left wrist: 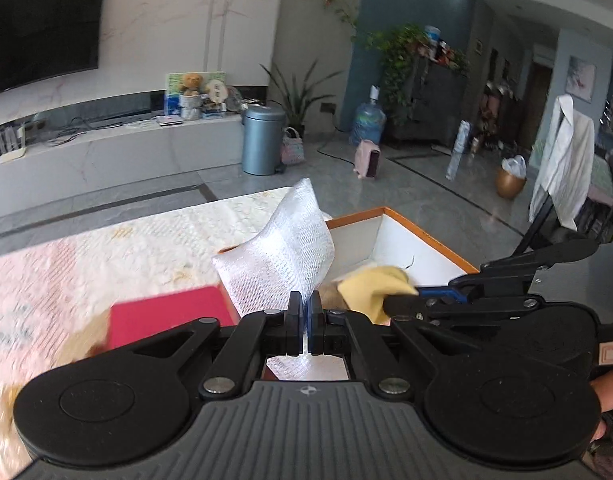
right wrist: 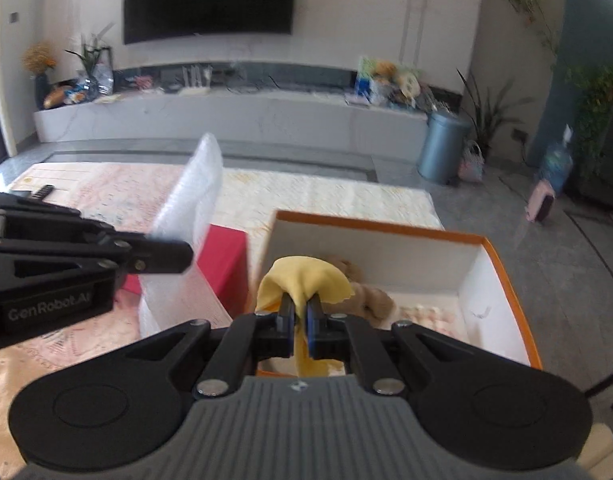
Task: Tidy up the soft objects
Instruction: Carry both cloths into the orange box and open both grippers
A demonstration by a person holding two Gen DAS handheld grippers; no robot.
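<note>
One red rectangular box [right wrist: 225, 264] lies on the patterned table cover; beside it the left gripper [left wrist: 305, 310] is clamped on one white mesh foam sheet [left wrist: 280, 254]. Rightward, the right gripper [right wrist: 300, 308] pinches one yellow cloth [right wrist: 304, 276] above the single orange-rimmed white box [right wrist: 502, 280], where one tan plush toy [right wrist: 372, 298] lies

I count two claws of mine: the left claw [left wrist: 305, 314] and the right claw [right wrist: 301, 314]. One white mesh pouch [left wrist: 280, 248] and one yellow cloth [right wrist: 304, 276]. One orange-rimmed box [right wrist: 502, 276], with one tan plush toy [right wrist: 370, 298] inside it. One red box [right wrist: 226, 260]. One patterned cloth [left wrist: 118, 248] covers the counter. One grey bin [left wrist: 262, 140] stands on the floor.
</note>
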